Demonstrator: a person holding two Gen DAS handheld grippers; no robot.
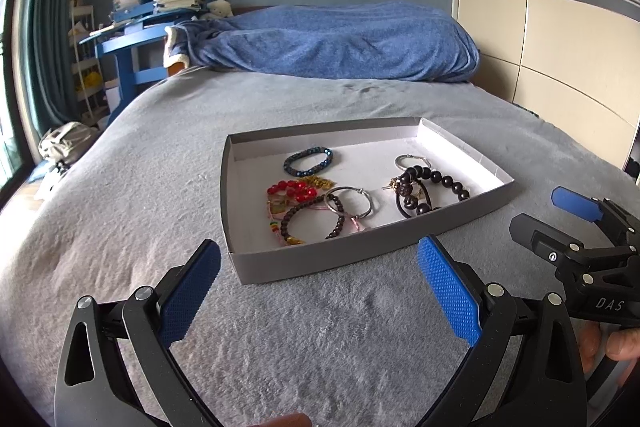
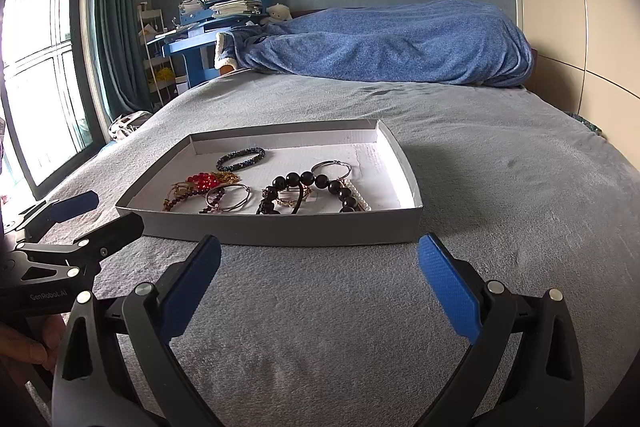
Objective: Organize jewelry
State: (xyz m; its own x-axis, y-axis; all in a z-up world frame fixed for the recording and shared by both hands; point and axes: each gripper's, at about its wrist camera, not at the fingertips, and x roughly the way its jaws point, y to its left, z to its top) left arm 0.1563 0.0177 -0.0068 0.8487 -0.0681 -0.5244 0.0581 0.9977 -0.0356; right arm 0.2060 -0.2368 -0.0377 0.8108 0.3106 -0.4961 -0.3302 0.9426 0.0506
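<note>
All jewelry sits inside grey tray (image 1: 240, 227) on bed (image 1: 160, 167). Blue bracelet (image 1: 308, 161) lies apart; red beads (image 1: 292, 190), hoop (image 1: 349, 202), black beads (image 1: 434, 183) tangled. Left tongs (image 1: 319, 291), right tongs (image 2: 319, 287) spread wide, empty. Gathered, yet unsorted; stage unclear.

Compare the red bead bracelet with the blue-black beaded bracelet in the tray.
The red bead bracelet has glossy, see-through red beads; the blue-black beaded bracelet has smaller, dark, tightly packed beads. The red one lies in a tangle, touching a gold piece and other bracelets; the blue-black one lies alone nearer the tray's far wall, as a clean oval. Both lie flat on the tray's white floor, untouched by either open gripper.
</note>
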